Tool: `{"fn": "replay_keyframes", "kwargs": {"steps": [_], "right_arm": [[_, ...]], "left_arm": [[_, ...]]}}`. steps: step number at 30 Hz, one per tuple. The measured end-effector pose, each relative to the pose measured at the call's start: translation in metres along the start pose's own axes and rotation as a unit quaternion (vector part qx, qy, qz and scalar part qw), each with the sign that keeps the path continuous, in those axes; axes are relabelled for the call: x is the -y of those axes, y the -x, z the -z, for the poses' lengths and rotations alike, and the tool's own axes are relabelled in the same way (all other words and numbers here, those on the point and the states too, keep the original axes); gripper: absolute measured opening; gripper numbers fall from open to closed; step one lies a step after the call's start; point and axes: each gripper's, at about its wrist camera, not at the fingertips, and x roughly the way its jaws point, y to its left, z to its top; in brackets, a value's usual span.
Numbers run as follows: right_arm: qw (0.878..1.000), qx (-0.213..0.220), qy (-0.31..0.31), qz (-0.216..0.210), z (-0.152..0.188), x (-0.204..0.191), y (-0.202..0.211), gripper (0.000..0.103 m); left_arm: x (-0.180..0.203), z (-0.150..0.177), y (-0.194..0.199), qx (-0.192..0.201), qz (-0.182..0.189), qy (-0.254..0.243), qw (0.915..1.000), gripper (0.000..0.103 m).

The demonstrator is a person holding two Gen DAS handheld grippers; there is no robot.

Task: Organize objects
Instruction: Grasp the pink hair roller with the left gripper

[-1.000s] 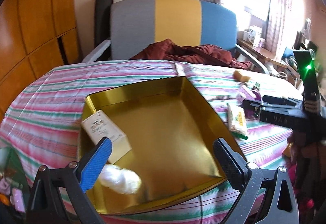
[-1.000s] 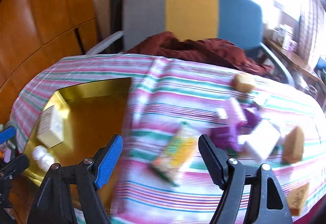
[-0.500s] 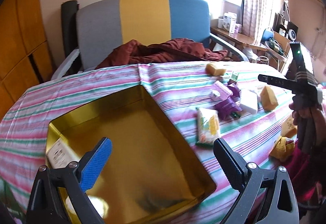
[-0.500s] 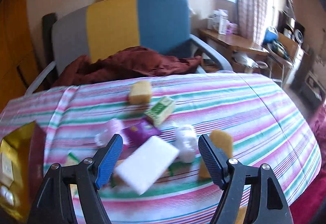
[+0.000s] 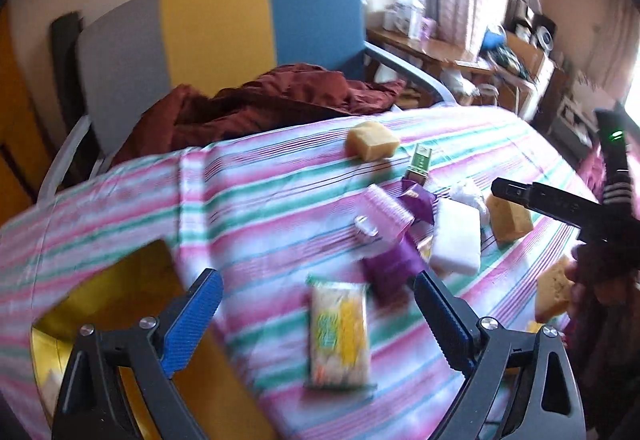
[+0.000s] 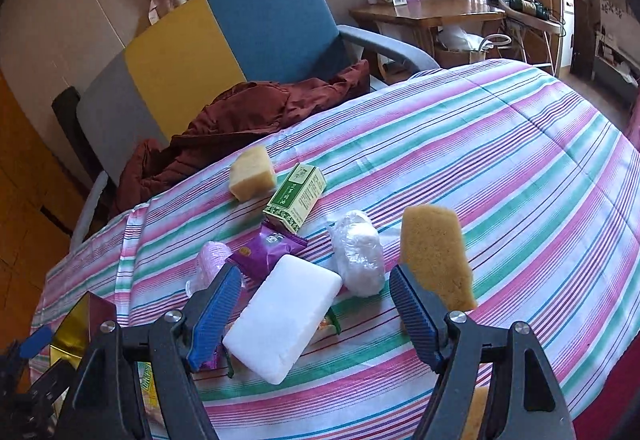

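Observation:
My left gripper [image 5: 316,314] is open and empty above a yellow-green snack packet [image 5: 339,332] on the striped cloth; the gold tray [image 5: 120,292] lies at its lower left. My right gripper [image 6: 316,314] is open and empty, hovering over a white block [image 6: 284,316]. Around the block lie a purple wrapper [image 6: 266,248], a plastic-wrapped white bundle [image 6: 358,252], a green box [image 6: 296,196], a pink ribbed item [image 6: 212,264] and yellow sponges [image 6: 434,260] [image 6: 252,172]. The same cluster shows in the left wrist view [image 5: 456,240].
A grey-yellow-blue chair [image 6: 224,40] with a maroon garment [image 6: 248,120] stands behind the table. A wooden desk [image 6: 428,12] with boxes stands at the back right. The right gripper body [image 5: 560,204] shows at the left view's right edge.
Both grippers have swung right, away from the gold tray toward the object cluster. The right gripper has come closer to the white block. Both stay open.

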Motion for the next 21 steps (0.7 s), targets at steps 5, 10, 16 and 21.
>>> {"fn": "replay_keyframes", "kwargs": {"steps": [5,10,16,21], "right_arm": [[1.000,-0.003,0.002,-0.016,0.000,-0.003,0.001,0.078],[0.999,-0.015,-0.008,-0.033,0.000,0.001,-0.002,0.078],[0.999,-0.026,-0.012,-0.044,0.000,0.001,-0.005,0.078],[0.998,-0.030,-0.013,-0.049,0.000,0.002,-0.007,0.078]], "left_arm": [[0.032,-0.029,-0.047,-0.027,0.006,-0.071,0.9971,0.098],[0.055,-0.045,-0.087,-0.045,0.019,-0.127,0.9906,0.102],[0.064,-0.053,-0.128,-0.077,0.036,-0.163,0.9830,0.103],[0.062,-0.058,-0.148,-0.087,0.053,-0.179,0.9785,0.103]]}}
